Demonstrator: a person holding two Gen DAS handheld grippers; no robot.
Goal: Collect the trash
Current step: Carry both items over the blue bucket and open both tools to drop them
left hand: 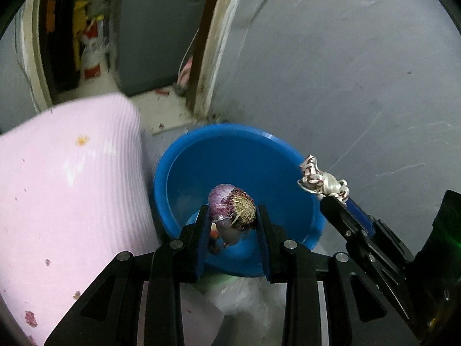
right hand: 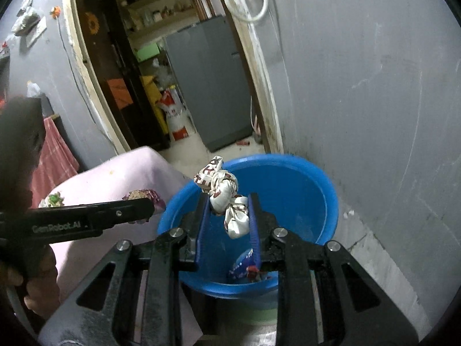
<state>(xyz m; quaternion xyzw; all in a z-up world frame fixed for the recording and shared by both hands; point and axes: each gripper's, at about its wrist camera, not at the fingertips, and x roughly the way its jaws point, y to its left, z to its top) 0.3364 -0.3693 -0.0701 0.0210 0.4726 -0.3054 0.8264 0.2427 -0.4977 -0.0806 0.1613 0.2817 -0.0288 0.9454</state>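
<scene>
Over the blue bucket (left hand: 239, 178), beside the pink-covered bench (left hand: 66, 190), your left gripper (left hand: 232, 216) is clamped on an onion scrap (left hand: 232, 206), purple-skinned with its dry root end showing. Your right gripper (right hand: 229, 210) is clamped on a crumpled white wrapper (right hand: 227, 199) with dark red print, held above the bucket's open mouth. Inside the bucket lies a blue packet (right hand: 243, 263) near the bottom.

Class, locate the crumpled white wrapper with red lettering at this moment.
The wrapper is pinched in the right gripper, held above the open blue bucket; in the left wrist view it shows at right, by the bucket's rim.
</scene>
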